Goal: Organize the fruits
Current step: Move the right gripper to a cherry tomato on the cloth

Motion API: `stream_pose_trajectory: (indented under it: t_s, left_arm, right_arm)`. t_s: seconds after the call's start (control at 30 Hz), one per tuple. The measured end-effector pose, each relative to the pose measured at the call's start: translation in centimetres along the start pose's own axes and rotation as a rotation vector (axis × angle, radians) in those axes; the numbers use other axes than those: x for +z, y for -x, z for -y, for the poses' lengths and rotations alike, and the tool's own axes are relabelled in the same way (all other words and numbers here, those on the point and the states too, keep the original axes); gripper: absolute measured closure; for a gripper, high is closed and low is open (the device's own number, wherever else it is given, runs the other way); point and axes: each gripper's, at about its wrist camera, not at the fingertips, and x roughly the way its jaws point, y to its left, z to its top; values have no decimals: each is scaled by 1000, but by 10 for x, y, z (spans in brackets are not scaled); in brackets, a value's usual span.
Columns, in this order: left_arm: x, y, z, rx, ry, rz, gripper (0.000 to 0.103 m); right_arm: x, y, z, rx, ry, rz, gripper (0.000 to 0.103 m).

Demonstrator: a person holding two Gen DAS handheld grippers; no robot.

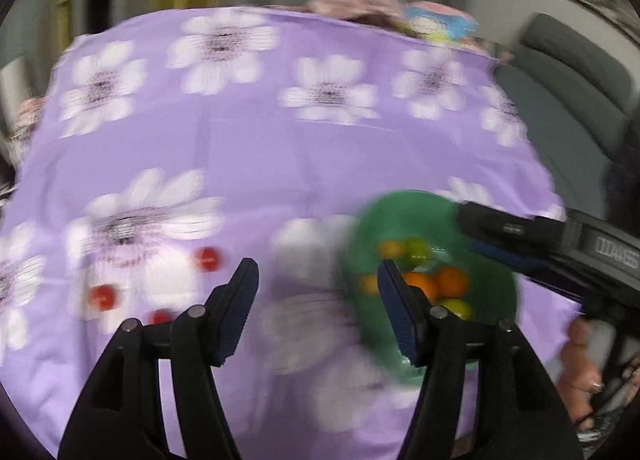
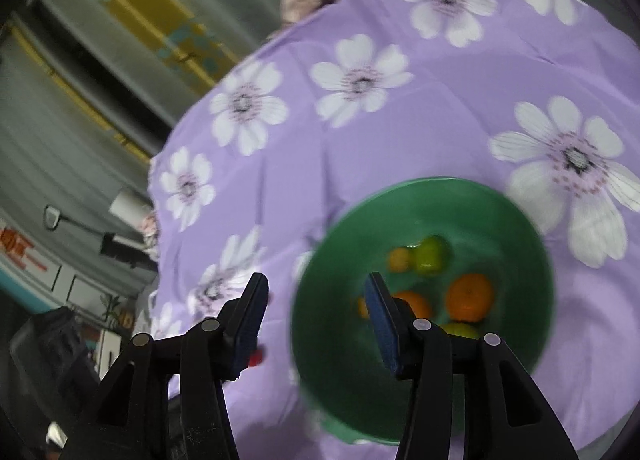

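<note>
Both your left gripper point(image 1: 318, 292) and right gripper point(image 2: 316, 306) hang wide open and empty above the cloth point(image 1: 280, 156), the bowl point(image 2: 328, 292) already collecting oranges point(image 2: 469, 297) while three tomatoes point(image 1: 102, 297) wait loose, left.

Green bowl point(image 2: 320, 340) holds oranges point(image 2: 469, 297); red fruits point(image 1: 102, 297) on cloth.
</note>
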Motion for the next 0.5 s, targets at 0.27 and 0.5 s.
stream_pose_trajectory:
  t_s: [0.27, 0.5]
  left_arm:
    - [-16, 0, -106, 123, 253, -40, 42]
    - [-27, -24, -146, 141, 338, -105, 50]
  right_arm:
    - [-17, -41, -57, 36, 133, -66, 53]
    - [-48, -96, -95, -9, 274, -203, 53]
